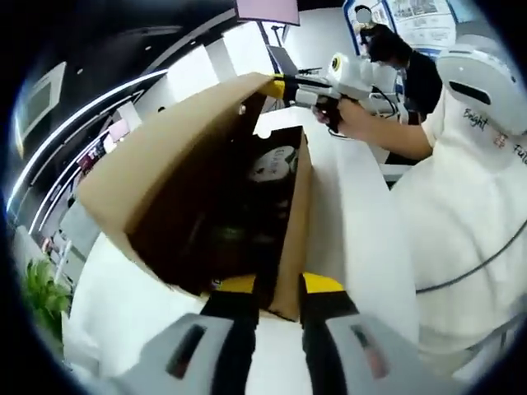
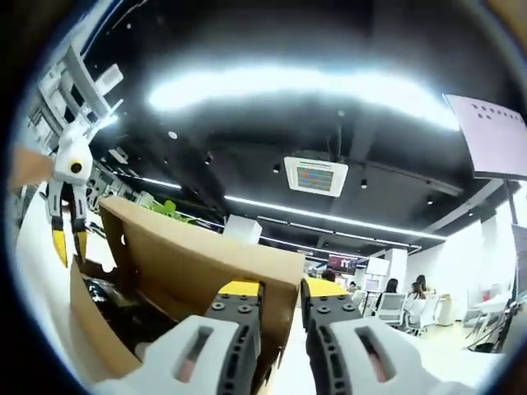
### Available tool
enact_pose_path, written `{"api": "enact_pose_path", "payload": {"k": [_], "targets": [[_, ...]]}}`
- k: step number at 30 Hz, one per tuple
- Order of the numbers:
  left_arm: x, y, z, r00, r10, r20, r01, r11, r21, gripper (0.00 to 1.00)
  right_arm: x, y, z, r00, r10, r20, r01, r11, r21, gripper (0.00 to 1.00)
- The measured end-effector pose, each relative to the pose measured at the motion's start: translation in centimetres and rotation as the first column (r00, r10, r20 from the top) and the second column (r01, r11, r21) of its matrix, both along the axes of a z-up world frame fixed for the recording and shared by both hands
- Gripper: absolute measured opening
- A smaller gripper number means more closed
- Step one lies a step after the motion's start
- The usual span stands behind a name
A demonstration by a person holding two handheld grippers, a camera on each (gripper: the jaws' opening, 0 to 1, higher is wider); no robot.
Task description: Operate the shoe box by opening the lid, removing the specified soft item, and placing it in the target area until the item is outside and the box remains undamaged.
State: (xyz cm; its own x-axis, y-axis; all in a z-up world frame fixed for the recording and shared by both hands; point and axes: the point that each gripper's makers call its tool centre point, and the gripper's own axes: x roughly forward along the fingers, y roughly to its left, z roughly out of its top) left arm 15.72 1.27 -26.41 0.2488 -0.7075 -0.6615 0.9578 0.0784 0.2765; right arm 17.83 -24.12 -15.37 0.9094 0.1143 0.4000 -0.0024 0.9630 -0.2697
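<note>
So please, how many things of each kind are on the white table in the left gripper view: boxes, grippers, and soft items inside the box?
Brown cardboard shoe box, lid raised: 1
Grippers with yellow-tipped fingers: 2, the left gripper at the near box wall, the right gripper at the lid's far edge
White soft item inside the box: 1; other dark contents are too unclear to count
Total: 4

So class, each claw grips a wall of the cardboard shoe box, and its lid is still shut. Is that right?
Not quite: the lid is already raised, not shut. The left gripper view shows it tilted up, with the dark inside of the shoe box open to sight and a pale item lying in it. The rest holds: the left claw and right claw each grip a cardboard edge.
</note>
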Motion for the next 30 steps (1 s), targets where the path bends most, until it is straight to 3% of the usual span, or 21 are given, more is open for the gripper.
{"api": "enact_pose_path", "payload": {"k": [4,6,10,13,15,21,26,30], "targets": [[0.0,0.2,-0.8,1.0,-0.014,0.023,0.012,0.997,0.071,0.15,0.0,-0.2,0.1,0.999,-0.035,0.014,0.035,0.999,-0.034,0.12],[-0.3,0.1,-0.6,0.998,-0.029,0.055,0.025,0.997,0.07,0.15,-0.1,-0.4,0.1,0.998,-0.056,0.012,0.057,0.997,-0.047,0.1],[-0.1,-0.1,-0.6,0.998,-0.023,0.061,0.018,0.996,0.083,0.15,-0.3,-0.3,0.3,0.997,-0.071,0.016,0.072,0.995,-0.064,0.08],[-0.2,-0.2,-0.9,0.997,-0.036,0.064,0.029,0.994,0.107,0.15,-0.4,-0.4,0.3,0.997,-0.075,0.017,0.076,0.995,-0.066,0.07],[-0.1,-0.1,-1.0,0.993,-0.058,0.101,0.043,0.989,0.142,0.14,-0.5,-0.4,0.3,0.996,-0.092,0.016,0.094,0.992,-0.085,0.07],[0.2,-0.4,-1.1,0.994,-0.071,0.083,0.056,0.985,0.163,0.1,-0.6,0.1,0.6,0.993,-0.116,-0.019,0.112,0.983,-0.148,0.1],[0.1,-0.6,-1.6,0.994,-0.085,0.061,0.07,0.975,0.21,0.07,-0.6,-0.1,0.5,0.995,-0.092,-0.031,0.088,0.991,-0.102,0.08],[0.1,-0.5,-1.6,0.995,-0.093,0.04,0.082,0.97,0.228,0.07,-0.4,-0.2,0.4,0.994,-0.105,-0.032,0.101,0.989,-0.111,0.07]]}}
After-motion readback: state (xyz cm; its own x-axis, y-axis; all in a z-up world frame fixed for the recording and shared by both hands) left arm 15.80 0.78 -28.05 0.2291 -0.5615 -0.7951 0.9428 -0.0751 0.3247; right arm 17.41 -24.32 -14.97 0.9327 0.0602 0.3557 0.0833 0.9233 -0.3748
